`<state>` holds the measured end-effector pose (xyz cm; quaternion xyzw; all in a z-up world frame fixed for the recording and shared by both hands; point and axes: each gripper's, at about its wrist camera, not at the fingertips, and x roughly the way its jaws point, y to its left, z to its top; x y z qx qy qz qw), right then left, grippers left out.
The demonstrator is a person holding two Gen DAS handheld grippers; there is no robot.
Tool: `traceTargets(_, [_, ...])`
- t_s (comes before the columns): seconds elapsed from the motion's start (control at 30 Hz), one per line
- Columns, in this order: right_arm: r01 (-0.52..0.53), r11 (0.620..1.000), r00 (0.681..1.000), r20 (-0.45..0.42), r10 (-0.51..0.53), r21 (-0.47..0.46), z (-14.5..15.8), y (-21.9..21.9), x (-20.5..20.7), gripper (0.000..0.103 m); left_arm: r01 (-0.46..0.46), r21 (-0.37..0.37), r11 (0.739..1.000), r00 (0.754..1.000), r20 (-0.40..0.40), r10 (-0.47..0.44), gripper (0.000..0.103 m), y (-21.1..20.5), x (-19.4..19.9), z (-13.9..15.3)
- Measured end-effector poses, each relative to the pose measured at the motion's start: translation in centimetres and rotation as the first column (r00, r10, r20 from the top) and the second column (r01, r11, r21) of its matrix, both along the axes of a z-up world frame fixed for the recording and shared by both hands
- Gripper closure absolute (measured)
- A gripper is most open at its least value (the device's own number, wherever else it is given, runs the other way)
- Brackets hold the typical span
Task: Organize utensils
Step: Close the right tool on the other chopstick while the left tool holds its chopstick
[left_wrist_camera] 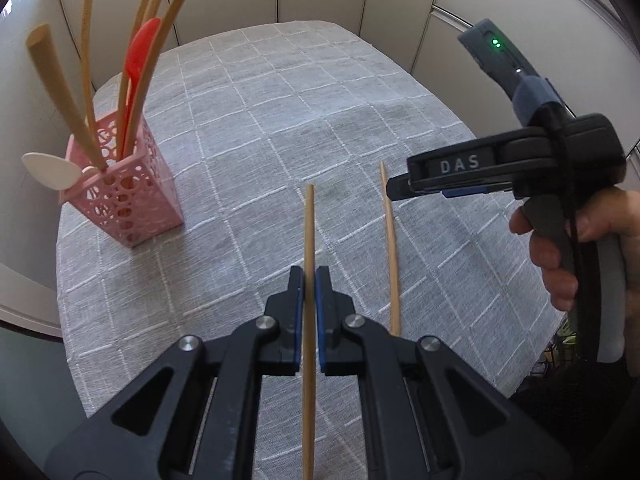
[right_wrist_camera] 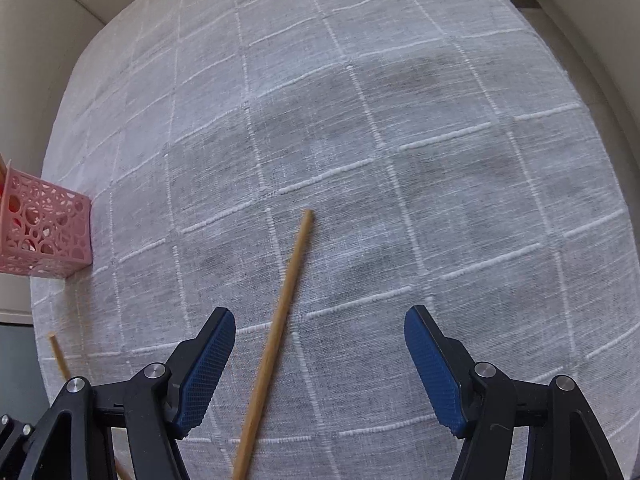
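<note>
The left gripper [left_wrist_camera: 309, 280] has its fingers clamped on a wooden chopstick [left_wrist_camera: 309, 232]. The right gripper [right_wrist_camera: 320, 354] holds its fingers wide apart over a second chopstick [right_wrist_camera: 280, 320] lying on the cloth-covered surface [right_wrist_camera: 360, 120]. The pink utensil holder [left_wrist_camera: 124, 196] stands far left.

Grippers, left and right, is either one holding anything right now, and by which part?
The left gripper is shut on a chopstick, gripping its shaft partway along. The right gripper is open and holds nothing; a second chopstick lies on the tablecloth between its fingers.
</note>
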<state>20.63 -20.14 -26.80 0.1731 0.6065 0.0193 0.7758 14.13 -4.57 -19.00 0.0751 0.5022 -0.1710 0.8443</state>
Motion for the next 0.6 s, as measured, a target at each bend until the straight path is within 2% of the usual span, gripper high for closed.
traceTargets(0.1, [-0.021, 0.999, 1.0, -0.011, 0.021, -0.046, -0.7, 1.3, 0.5, 0.036, -0.008, 0.001, 1.0, 1.0, 0.006, 0.008, 0.096, 1.0, -0.6, 0.3])
traceTargets(0.23, [-0.072, 0.992, 0.997, -0.02, 0.071, -0.1, -1.4, 3.2, 0.9, 0.052, -0.009, -0.007, 1.0, 1.0, 0.019, 0.009, 0.096, 1.7, -1.1, 0.8])
traceTargets(0.4, [-0.106, 0.976, 0.994, -0.012, 0.106, -0.192, -1.7, 5.1, 0.7, 0.059, -0.016, -0.015, 1.0, 1.0, 0.026, 0.017, 0.096, 2.6, -1.4, 1.2])
traceTargets(0.5, [-0.108, 0.968, 0.994, -0.005, 0.11, -0.225, -1.7, 5.6, 0.6, 0.068, -0.019, -0.015, 1.0, 0.999, 0.031, 0.019, 0.096, 3.0, -1.7, 1.3])
traceTargets(0.6, [-0.1, 0.968, 0.995, 0.002, 0.103, -0.229, -1.7, 5.5, 0.6, 0.085, -0.025, -0.012, 1.0, 0.999, 0.037, 0.026, 0.096, 3.1, -1.8, 1.4])
